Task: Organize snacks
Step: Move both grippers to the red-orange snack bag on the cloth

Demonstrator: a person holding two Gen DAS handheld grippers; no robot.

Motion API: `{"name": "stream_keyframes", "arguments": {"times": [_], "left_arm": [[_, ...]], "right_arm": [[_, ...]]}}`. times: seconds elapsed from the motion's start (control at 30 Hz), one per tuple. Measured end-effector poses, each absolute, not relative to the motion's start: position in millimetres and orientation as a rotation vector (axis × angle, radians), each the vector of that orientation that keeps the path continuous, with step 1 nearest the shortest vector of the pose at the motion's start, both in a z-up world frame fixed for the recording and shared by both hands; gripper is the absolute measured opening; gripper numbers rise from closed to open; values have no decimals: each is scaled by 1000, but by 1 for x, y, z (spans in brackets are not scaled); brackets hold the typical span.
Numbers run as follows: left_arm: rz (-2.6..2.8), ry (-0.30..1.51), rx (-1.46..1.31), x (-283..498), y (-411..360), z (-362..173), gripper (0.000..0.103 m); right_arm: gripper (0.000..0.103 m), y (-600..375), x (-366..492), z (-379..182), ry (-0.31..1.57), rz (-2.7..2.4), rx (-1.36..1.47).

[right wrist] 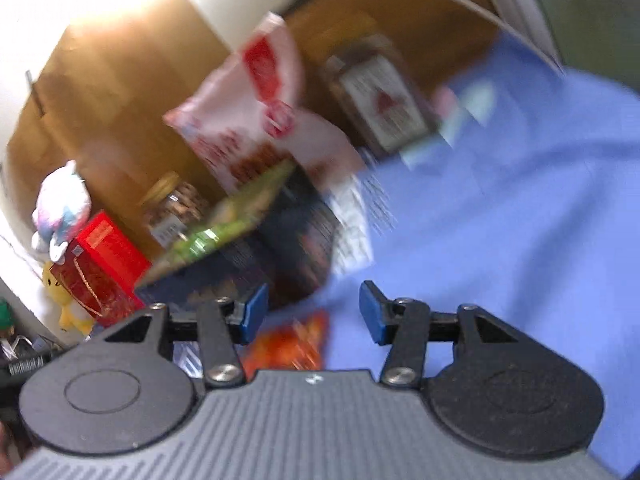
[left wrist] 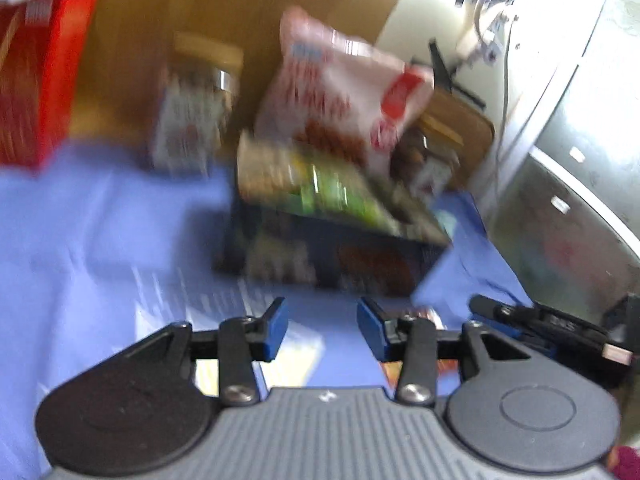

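Snacks are gathered at the back of a bench covered in blue cloth (left wrist: 100, 220), and neither gripper carries one. The left gripper (left wrist: 322, 328) has its blue fingers (left wrist: 276, 330) parted with only cloth between them; something pale and flat lies on the cloth just under the left finger. The right gripper (right wrist: 312, 312) is likewise empty-handed, its fingers (right wrist: 370, 312) spread apart; a small orange packet (right wrist: 290, 344) lies on the cloth just below and between them, untouched.

Further out, both views show the same pile: a dark box (left wrist: 320, 256) flat on the cloth, a green packet (left wrist: 320, 188) lying tilted on top of it, and a white and red bag (left wrist: 340, 92) leaning up behind them against a cardboard wall (left wrist: 200, 0). A glass jar (left wrist: 196, 108) with a tan lid stands to one side, a red box (left wrist: 36, 80) beyond it, and a second, dark jar (right wrist: 376, 96) on the other side of the bag. Both views are blurred, so labels cannot be read.

My reading is that this is a gap between placements, with both hands free. The orange packet looks like the nearest loose item; picking it up calls for lowering the right fingers around it and closing gently, since a thin packet lying flat on soft cloth can slip or drag the cloth up with it.
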State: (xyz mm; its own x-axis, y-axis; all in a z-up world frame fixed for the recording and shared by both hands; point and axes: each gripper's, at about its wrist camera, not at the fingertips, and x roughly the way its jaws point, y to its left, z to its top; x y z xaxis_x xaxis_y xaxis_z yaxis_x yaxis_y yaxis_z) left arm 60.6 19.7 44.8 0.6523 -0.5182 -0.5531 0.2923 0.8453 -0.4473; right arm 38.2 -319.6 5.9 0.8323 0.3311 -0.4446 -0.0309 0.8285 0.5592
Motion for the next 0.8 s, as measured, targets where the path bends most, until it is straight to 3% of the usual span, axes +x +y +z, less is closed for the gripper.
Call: {"name": "stream_keyframes", "arguments": {"times": [0.13,0.17,0.23,0.37,0.7,0.8], "left_arm": [[-450,792,-351,55,23,24,39],[-442,804,-359,54,26,20,39],[-425,811,-372,54,33,16,39],[-383,800,-393,46,52,15,39],[-279,751,-514,26,115,13,46],[-271,739,-549,22,132,12,54]], "right_arm": [[50,-299,37,-6,627,235,515],[46,-291,38,-6,637,251,491],[26,-273,43,-8,665,282,468],[15,-239,54,-10,703,347,438],[11,-141,47,-3,769,613,251],[11,-113,34,2,731,688,130]]}}
